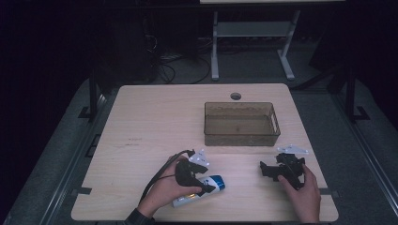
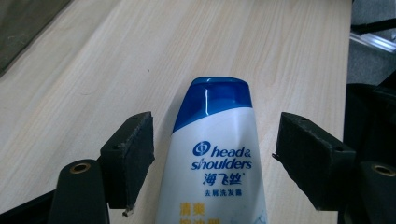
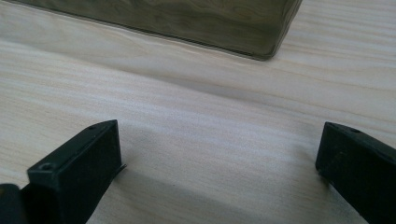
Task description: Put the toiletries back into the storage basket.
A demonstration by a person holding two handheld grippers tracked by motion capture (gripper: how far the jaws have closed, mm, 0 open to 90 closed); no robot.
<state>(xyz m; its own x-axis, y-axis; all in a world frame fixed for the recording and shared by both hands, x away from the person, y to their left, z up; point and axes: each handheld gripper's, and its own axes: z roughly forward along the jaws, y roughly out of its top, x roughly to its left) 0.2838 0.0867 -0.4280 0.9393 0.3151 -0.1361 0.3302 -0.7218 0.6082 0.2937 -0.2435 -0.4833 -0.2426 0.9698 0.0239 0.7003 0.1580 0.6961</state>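
A white shampoo bottle with a blue cap (image 1: 217, 183) lies on its side near the front edge of the wooden table (image 1: 155, 117). My left gripper (image 1: 205, 179) stands open around it. In the left gripper view the bottle (image 2: 215, 140) lies between the two black pads (image 2: 133, 151), cap pointing away, with a gap on each side. My right gripper (image 1: 270, 166) rests open at the front right, held by a hand, with only bare table between its fingers (image 3: 77, 170); it (image 3: 219, 158) points at the near corner of a bin (image 3: 187, 23).
A clear brownish plastic bin (image 1: 241, 138) stands at the table's middle right, beyond both grippers, and looks empty. A round cable hole (image 1: 235, 96) sits at the far edge. Dark floor, cables and a desk frame lie behind the table.
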